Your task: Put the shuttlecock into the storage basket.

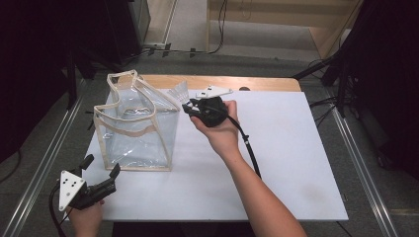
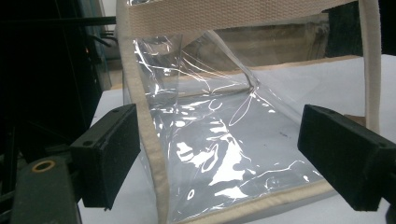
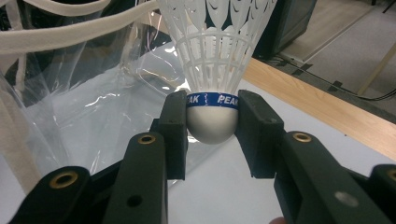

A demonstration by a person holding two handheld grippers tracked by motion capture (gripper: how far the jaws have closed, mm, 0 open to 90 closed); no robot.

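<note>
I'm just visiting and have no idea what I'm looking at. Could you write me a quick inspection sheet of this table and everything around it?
Surface: white board on a wooden table; bare apart from the bag.
Job's things: clear plastic bag with cream webbing trim, standing open; white shuttlecock with a blue band.
Clutter: nothing seen.
Grippers: left gripper open, near the bag's lower corner, holding nothing; right gripper shut on the shuttlecock's cork, beside the bag's rim.
Cables: black cable along the right forearm; more cables on the floor behind.
Surroundings: grey floor, metal rails, dark equipment at both sides.

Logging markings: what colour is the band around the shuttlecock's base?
Blue band with white lettering; right gripper view.
</note>
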